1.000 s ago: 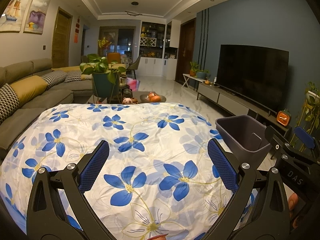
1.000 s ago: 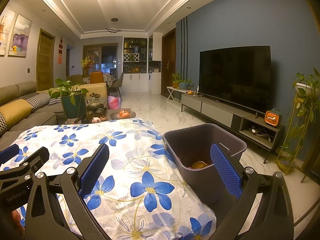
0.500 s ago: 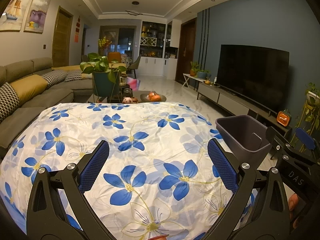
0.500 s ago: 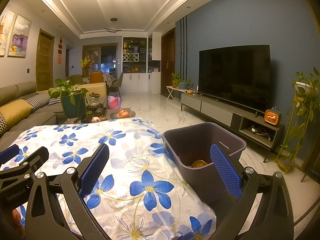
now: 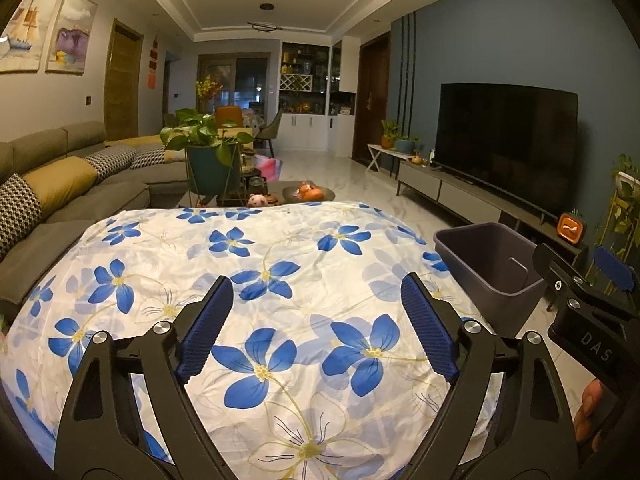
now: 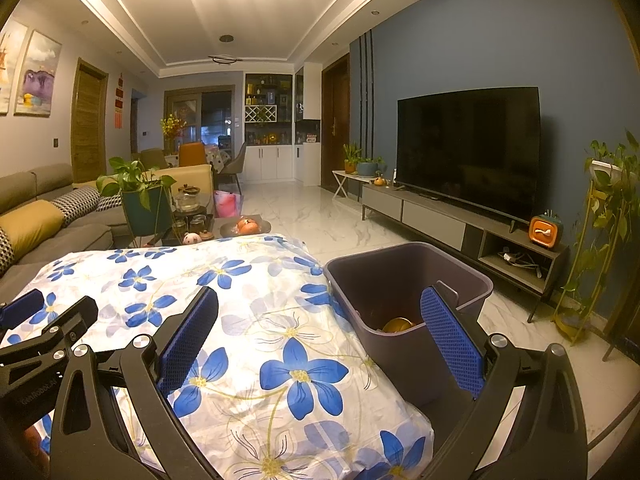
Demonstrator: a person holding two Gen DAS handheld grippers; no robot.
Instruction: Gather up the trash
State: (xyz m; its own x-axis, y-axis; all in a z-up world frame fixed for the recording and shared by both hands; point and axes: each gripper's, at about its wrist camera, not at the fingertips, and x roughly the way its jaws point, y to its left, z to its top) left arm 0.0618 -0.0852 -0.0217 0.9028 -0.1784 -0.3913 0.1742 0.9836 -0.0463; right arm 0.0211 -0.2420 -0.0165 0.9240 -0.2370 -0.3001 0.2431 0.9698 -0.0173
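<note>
In front of me the table [image 5: 132,240] is draped in a white cloth with blue flowers [image 5: 280,280], which covers its whole top. Beside its right edge a dark bin [image 6: 404,280] stands on the pale marble floor [image 6: 312,216].

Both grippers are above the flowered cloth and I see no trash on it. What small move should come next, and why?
Probably pull both back: the left gripper, its jaws just closing slightly, and the right gripper hold nothing, the cloth shows no trash, and something round already lies in the bin.
</note>
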